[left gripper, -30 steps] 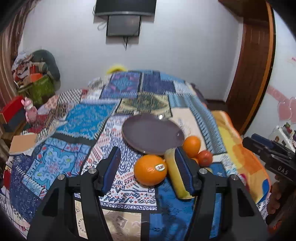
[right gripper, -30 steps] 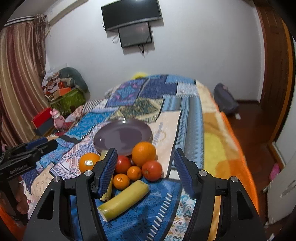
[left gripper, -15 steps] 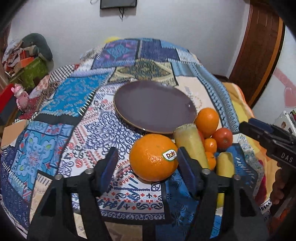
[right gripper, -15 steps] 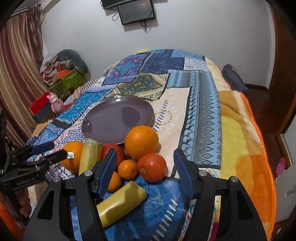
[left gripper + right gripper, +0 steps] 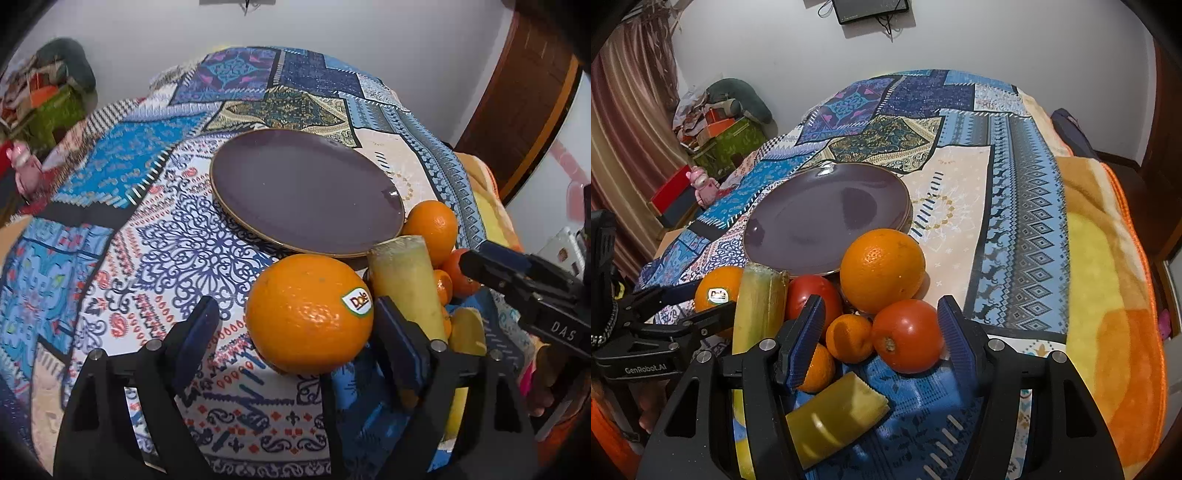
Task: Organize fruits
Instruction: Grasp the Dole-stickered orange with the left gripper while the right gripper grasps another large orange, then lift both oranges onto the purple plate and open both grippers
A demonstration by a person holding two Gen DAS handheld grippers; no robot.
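A dark purple plate (image 5: 306, 192) lies empty on the patchwork bedspread; it also shows in the right wrist view (image 5: 820, 218). My left gripper (image 5: 291, 339) is open around a big orange with a Dole sticker (image 5: 308, 317), its fingers either side and apart from it. My right gripper (image 5: 881, 332) is open around a red tomato (image 5: 908, 336) and a small mandarin (image 5: 849, 338). Beside them lie another big orange (image 5: 882, 269), a second tomato (image 5: 812, 295) and two yellow-green cane pieces (image 5: 761, 302) (image 5: 834, 417).
The bed's orange blanket edge (image 5: 1123, 295) drops off on the right. Boxes and a pink toy (image 5: 701, 184) sit on the floor at the left by a curtain. A wooden door (image 5: 524, 99) stands at the right.
Both grippers have moved forward and down toward the fruit pile. The Dole orange now sits between the left fingers, the tomato between the right ones. No fruit has moved.
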